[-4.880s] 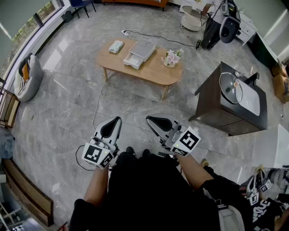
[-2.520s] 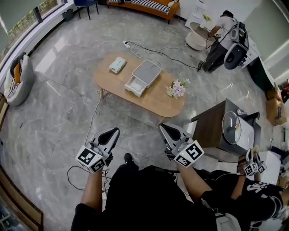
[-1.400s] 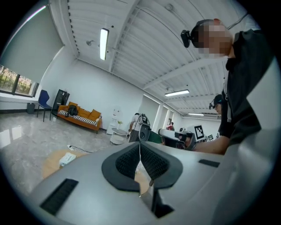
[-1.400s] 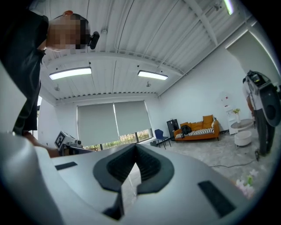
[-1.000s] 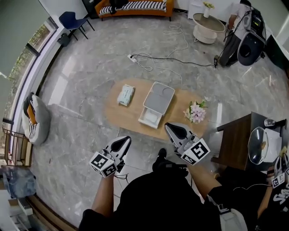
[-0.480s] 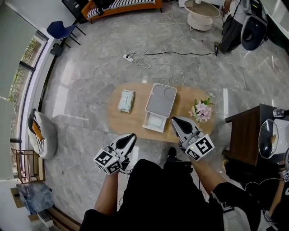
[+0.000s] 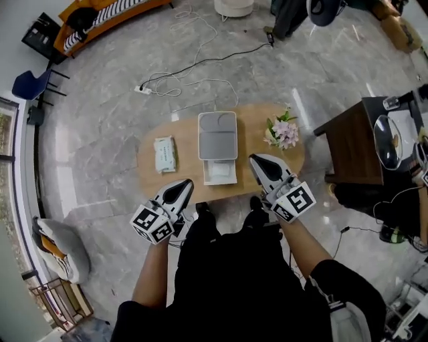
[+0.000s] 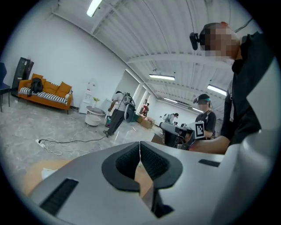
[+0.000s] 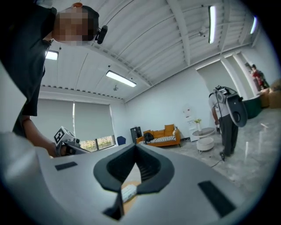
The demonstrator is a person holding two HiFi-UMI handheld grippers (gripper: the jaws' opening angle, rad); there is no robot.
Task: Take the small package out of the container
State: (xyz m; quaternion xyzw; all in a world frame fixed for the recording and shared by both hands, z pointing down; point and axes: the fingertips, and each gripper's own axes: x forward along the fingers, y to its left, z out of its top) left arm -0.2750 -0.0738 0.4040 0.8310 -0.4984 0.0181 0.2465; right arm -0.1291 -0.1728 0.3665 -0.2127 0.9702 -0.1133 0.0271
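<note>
An oval wooden table (image 7: pixel 187 133) is seen at the middle of the head view, on a grey stone floor (image 7: pixel 100 140). A grey container (image 7: pixel 217 133) is set at the table's middle, and its white drawer (image 7: pixel 206 172) is pulled out toward the lower edge of the frame. A pale, flat small package (image 7: pixel 221 175) can be made out inside the open drawer; no more of it can be told at this size. A wrapped packet (image 7: pixel 164 153) lies on the table to the left of the container, apart from it, and a bunch of flowers (image 7: pixel 281 131) stands to its right.

The left gripper (image 7: pixel 186 184) is held at the table's lower edge, to the lower left of the drawer. The right gripper (image 7: pixel 255 161) is held over the table's lower right part, just right of the drawer. Neither is touching the container or the package. In each gripper view the jaws are seen pressed together at the tips, with nothing caught between them.

A dark cabinet (image 7: pixel 348 143) with a round pan lid (image 7: pixel 388 140) on it is placed at the right edge of the frame. A cable (image 7: pixel 200 63) is trailed across the floor above the table, and an orange sofa (image 7: pixel 100 13) is set at the upper left.
</note>
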